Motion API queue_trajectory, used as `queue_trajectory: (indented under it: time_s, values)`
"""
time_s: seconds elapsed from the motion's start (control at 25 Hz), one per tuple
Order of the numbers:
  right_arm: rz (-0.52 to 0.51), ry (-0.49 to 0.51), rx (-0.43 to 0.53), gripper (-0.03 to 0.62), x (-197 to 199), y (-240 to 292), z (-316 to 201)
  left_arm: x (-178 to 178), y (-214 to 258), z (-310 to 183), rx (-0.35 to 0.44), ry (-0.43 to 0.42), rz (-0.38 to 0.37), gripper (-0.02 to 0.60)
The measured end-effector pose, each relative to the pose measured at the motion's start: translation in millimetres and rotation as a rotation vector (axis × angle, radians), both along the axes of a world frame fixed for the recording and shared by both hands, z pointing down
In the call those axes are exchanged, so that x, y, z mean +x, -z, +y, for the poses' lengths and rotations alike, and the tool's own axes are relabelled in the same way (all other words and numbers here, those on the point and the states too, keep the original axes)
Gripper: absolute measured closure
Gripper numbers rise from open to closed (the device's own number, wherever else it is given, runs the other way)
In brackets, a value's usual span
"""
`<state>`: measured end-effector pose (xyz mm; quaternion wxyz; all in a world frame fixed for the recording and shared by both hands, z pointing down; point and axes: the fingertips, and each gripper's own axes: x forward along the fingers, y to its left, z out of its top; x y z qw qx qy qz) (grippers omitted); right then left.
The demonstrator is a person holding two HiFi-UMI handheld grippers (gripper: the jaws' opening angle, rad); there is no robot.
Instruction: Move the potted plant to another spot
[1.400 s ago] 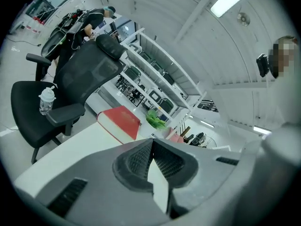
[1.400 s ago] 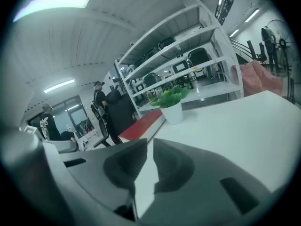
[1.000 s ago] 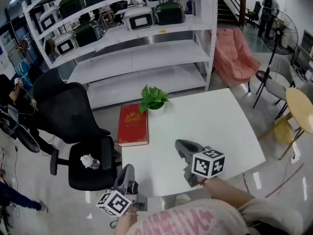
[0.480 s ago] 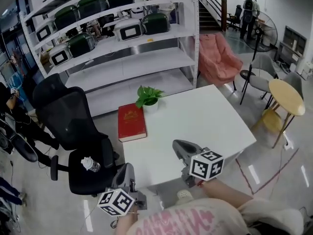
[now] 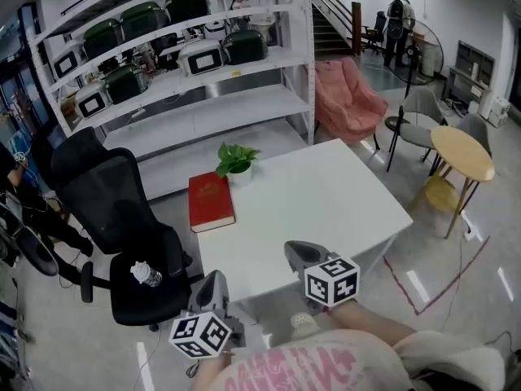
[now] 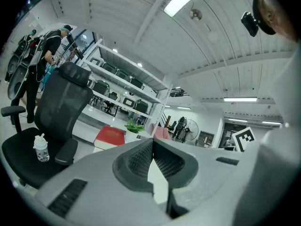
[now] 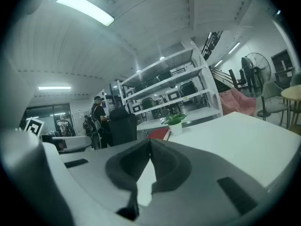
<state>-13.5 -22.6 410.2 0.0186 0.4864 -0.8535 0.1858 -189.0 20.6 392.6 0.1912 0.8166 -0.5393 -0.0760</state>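
1. The potted plant [image 5: 235, 163] stands upright at the far left corner of the white table [image 5: 326, 194], upper centre of the head view. It is just beside the red book [image 5: 211, 201]. At this range I cannot tell whether pot and book touch.
2. The left gripper [image 5: 213, 278] is at lower left, off the table's near left corner and over the floor. Its own view shows the jaws clenched tip to tip with nothing between them.
3. The right gripper [image 5: 291, 249] is at lower centre, over the table's near edge. Its jaws are pressed together and empty, and its view looks along the tabletop toward the plant.
4. Both grippers are held roughly level, aimed at the plant's corner and well apart from it. This looks like a carrying posture, not a grasp. It fits an approach to the pot as well as a retreat after setting it there.
5. Edges: the pot sits close to the far and left table edges. The book occupies the left strip, and the black office chair [image 5: 122, 210] stands past that edge. The shelf rack [image 5: 187, 63] lies beyond the far edge.
6. Open room: the centre and right of the tabletop are bare, with wide lanes from the near edge.
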Motion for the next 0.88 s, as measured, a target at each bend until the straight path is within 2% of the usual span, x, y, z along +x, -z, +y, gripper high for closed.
queue_trajectory:
  time_s: [0.6, 0.88]
  values:
    - [0.012, 0.0, -0.062, 0.588, 7, -29, 41, 6, -22, 39, -0.043, -0.025, 0.041, 0.58]
    - [0.019, 0.012, -0.058, 0.588, 7, -26, 45, 11, -20, 44, -0.04, -0.026, 0.043, 0.58]
